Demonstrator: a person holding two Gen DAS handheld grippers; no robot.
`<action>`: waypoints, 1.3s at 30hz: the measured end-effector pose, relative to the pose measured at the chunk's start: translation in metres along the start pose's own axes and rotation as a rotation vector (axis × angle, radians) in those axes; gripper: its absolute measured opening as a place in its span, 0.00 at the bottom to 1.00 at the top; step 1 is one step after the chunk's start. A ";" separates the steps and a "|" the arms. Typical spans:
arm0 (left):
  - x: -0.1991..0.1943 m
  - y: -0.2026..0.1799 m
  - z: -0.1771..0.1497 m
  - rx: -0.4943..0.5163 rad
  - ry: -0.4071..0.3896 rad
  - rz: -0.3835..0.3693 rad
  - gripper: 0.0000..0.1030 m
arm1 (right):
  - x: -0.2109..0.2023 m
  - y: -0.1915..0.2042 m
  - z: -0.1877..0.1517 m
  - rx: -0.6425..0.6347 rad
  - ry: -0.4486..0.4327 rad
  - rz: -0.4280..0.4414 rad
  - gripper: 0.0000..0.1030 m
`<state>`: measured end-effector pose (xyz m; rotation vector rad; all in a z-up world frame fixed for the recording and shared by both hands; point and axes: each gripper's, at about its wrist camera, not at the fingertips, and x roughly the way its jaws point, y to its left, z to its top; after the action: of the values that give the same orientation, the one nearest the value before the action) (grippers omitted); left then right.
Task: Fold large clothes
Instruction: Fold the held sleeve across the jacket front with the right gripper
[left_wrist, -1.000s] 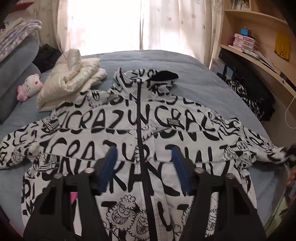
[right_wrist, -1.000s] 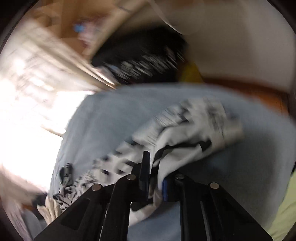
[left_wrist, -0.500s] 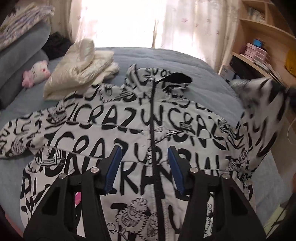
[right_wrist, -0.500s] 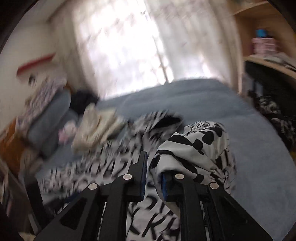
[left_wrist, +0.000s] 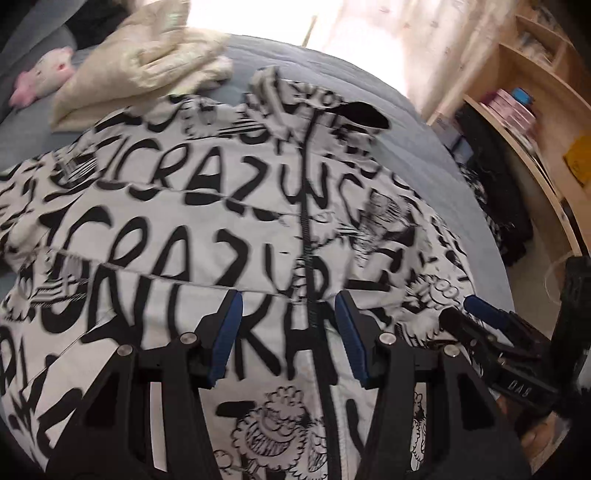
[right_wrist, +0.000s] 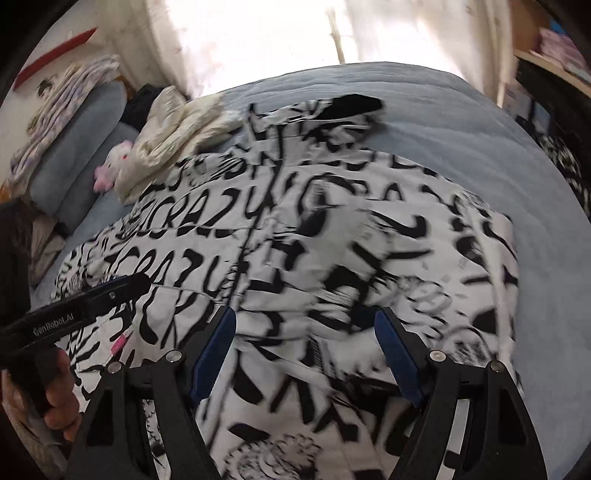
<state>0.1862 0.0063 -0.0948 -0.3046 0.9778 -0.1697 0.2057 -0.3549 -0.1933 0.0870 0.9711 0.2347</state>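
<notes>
While the right gripper (right_wrist: 306, 354) jaws are opening w/ nothing between them above the b&w printed jacket (left_wrist: 207, 229), its right sleeve lies folded across the front; jacket spread flat on blue bed (right_wrist: 461, 122). Left gripper (left_wrist: 288, 339) hovers half-open, empty, prob. ready for the other sleeve.

Both wrist views down onto jacket (left_wrist: 184, 229)

Jacket (left_wrist: 177, 229) lies flat mid bed (left_wrist: 424, 155), folded garment (left_wrist: 147, 55) behind-left, plush toy (left_wrist: 44, 74) further left, shelves (left_wrist: 535, 110) right.
</notes>
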 end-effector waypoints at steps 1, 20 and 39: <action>0.002 -0.008 -0.001 0.030 0.003 -0.010 0.48 | -0.005 -0.016 -0.007 0.037 -0.007 -0.005 0.76; 0.132 -0.154 -0.035 0.650 0.222 0.074 0.55 | -0.055 -0.162 -0.070 0.384 -0.033 -0.052 0.76; 0.060 0.020 0.024 -0.101 0.080 -0.029 0.48 | -0.082 -0.176 -0.063 0.444 -0.029 0.013 0.77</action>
<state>0.2391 0.0127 -0.1358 -0.4077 1.0631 -0.1599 0.1377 -0.5473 -0.1939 0.5018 0.9806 0.0255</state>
